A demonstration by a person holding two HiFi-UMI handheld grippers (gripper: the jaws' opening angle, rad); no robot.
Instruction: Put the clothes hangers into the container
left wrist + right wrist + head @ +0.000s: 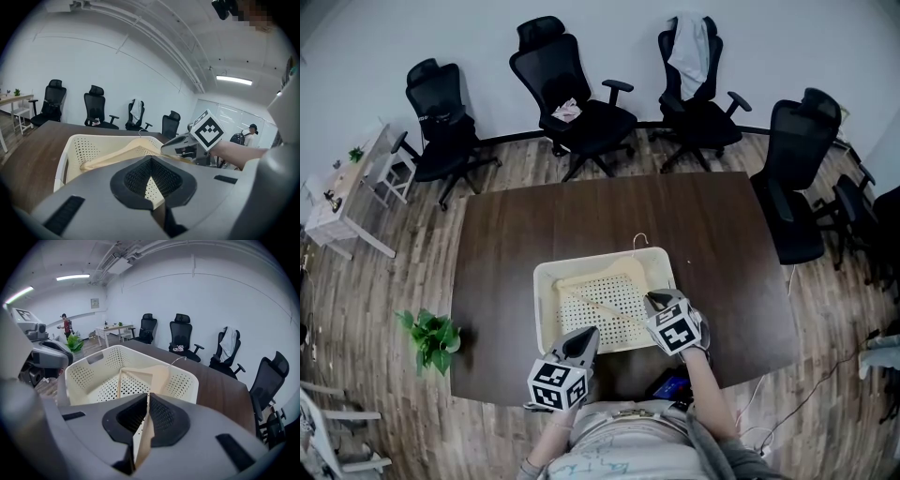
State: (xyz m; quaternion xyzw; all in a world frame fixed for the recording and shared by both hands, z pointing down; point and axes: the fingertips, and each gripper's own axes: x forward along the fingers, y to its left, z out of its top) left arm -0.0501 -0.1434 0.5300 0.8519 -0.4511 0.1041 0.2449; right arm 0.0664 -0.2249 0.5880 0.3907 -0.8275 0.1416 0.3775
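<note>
- No word, number or brand name can be read in any view.
- The cube on the left gripper carries only black-and-white square patterns, not letters.
- The cube on the right gripper bears the same kind of pattern.
- A small framed notice hangs on the far wall and is too small to read.
- Faint blue marks on the person's shirt cannot be made out.

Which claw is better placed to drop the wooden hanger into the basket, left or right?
Right: the right claw grips the wooden hanger over the white basket; the left claw is at its near rim, off the hanger.
</note>
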